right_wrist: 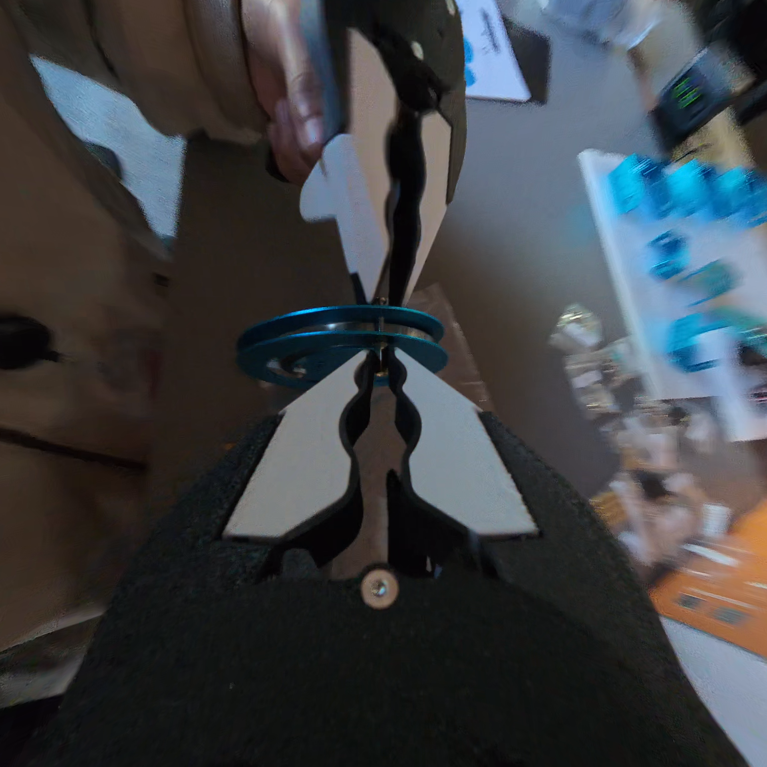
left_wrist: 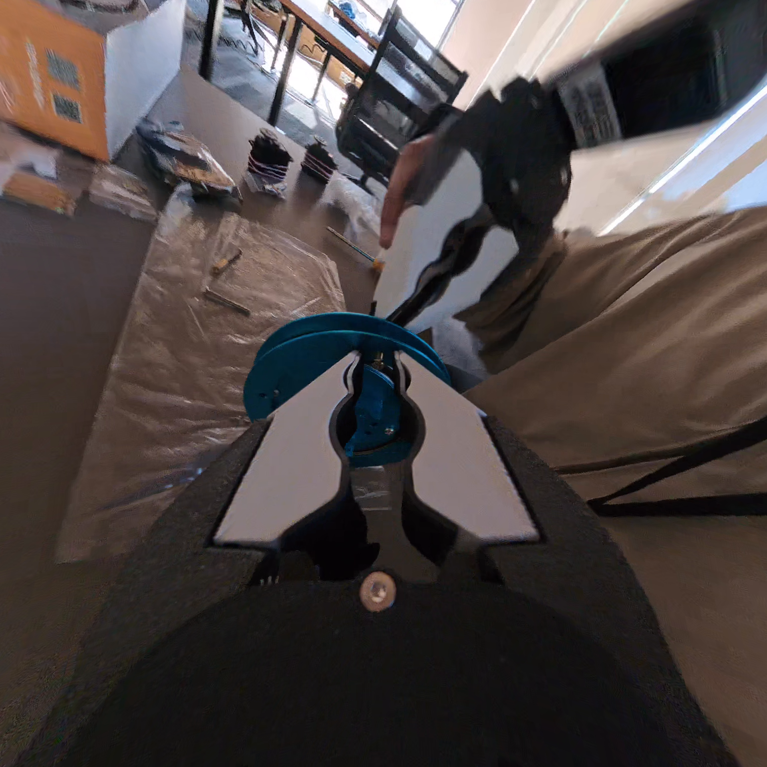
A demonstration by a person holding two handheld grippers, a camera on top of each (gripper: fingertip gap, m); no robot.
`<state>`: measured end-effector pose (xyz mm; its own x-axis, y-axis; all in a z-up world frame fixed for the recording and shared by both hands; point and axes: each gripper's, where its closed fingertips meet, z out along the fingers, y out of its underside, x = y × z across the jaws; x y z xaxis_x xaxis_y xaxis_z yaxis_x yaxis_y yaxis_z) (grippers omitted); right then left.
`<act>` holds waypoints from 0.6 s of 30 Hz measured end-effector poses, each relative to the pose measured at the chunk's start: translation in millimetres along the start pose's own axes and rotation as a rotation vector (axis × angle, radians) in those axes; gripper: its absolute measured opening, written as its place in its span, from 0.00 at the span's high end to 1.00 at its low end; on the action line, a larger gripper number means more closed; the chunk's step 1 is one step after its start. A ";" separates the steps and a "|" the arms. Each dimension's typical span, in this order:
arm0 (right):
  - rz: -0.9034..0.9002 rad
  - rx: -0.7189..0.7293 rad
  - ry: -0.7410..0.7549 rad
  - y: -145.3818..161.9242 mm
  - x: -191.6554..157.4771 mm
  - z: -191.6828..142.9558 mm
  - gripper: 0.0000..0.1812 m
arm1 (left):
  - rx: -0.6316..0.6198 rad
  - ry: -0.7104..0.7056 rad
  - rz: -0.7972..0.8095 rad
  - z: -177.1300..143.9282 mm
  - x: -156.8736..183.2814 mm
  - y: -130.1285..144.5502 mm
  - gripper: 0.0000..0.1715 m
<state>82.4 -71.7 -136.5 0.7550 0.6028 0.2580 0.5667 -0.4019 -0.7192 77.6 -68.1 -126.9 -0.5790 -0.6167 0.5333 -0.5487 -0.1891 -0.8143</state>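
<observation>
A blue assembly of two round plates (left_wrist: pixel 290 373) joined by small brass posts hangs in the air between both grippers. My left gripper (left_wrist: pixel 375 357) is shut on it from the near side, with a smaller blue disc (left_wrist: pixel 373 419) showing between its white fingers. The right gripper (left_wrist: pixel 394 315), held by a hand (left_wrist: pixel 398 195), meets the far rim from the upper right. In the right wrist view my right gripper (right_wrist: pixel 379 361) is shut on a brass post at the plates' (right_wrist: pixel 315 332) edge. The left gripper (right_wrist: pixel 384 290) grips from the opposite side.
Below lies a brown table with a clear plastic sheet (left_wrist: pixel 207 373) bearing small metal pieces (left_wrist: pixel 226 301). Farther back are stacks of dark parts (left_wrist: pixel 267 159), an orange box (left_wrist: pixel 50 79) and a black chair (left_wrist: pixel 398 103). A white tray of blue parts (right_wrist: pixel 685 257) lies at right. My two grippers' fingertips are within a few centimetres of each other.
</observation>
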 end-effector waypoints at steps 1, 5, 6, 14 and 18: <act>-0.083 -0.010 0.077 0.0 1.7 0.4 0.98 | -0.005 0.037 -0.060 -0.2 0.0 0.4 0.93; -0.370 -0.063 0.289 -1.8 3.2 0.6 0.98 | -0.222 0.130 -0.142 -1.8 1.6 13.2 0.94; -0.432 -0.072 0.316 -3.4 1.9 1.1 0.97 | -0.282 0.137 -0.133 -2.6 1.4 12.3 0.94; -0.791 -0.097 0.509 -10.2 3.1 4.7 0.97 | -0.770 0.250 -0.213 -8.8 9.0 15.3 0.92; -0.950 -0.147 0.645 -8.6 6.5 3.4 0.97 | -0.783 0.326 -0.332 -5.2 7.1 14.8 0.98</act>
<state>81.4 -62.0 -130.8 0.0082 0.2580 0.9661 0.9969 -0.0775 0.0122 62.2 -71.4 -133.9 -0.3942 -0.3543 0.8480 -0.9016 0.3278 -0.2822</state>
